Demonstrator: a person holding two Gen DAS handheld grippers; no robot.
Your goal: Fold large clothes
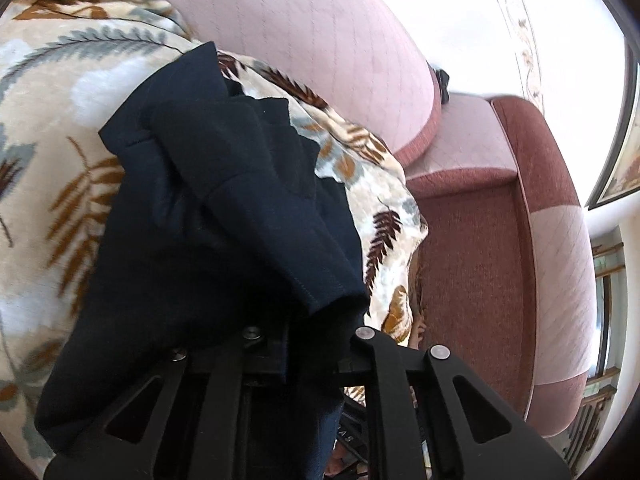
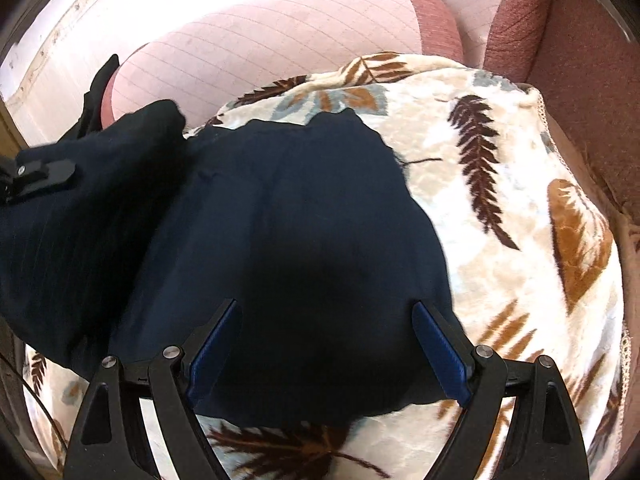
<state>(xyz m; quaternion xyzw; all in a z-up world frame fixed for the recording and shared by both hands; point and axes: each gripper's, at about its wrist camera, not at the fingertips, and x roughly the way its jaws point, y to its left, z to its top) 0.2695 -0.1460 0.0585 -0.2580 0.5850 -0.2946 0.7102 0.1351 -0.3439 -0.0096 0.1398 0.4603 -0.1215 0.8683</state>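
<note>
A navy garment (image 2: 288, 216) is lying on a leaf-print blanket (image 2: 520, 184) spread over a pink sofa (image 1: 320, 40).

The left hand-held gripper (image 1: 308, 332), at 6 o'clock in its own view, is pinching a bunched fold of the garment (image 1: 240, 208), its jaws pressed together on the cloth and mostly hidden under it.

The right hand-held gripper (image 2: 326, 344), at 6 o'clock in its view, is standing spread wide over the cloth, blue pads (image 2: 440, 356) apart and not squeezing it.

The left one is showing at 9 o'clock there.

A few faint letters on dark gear at the left view's bottom edge are too small to read.
</note>
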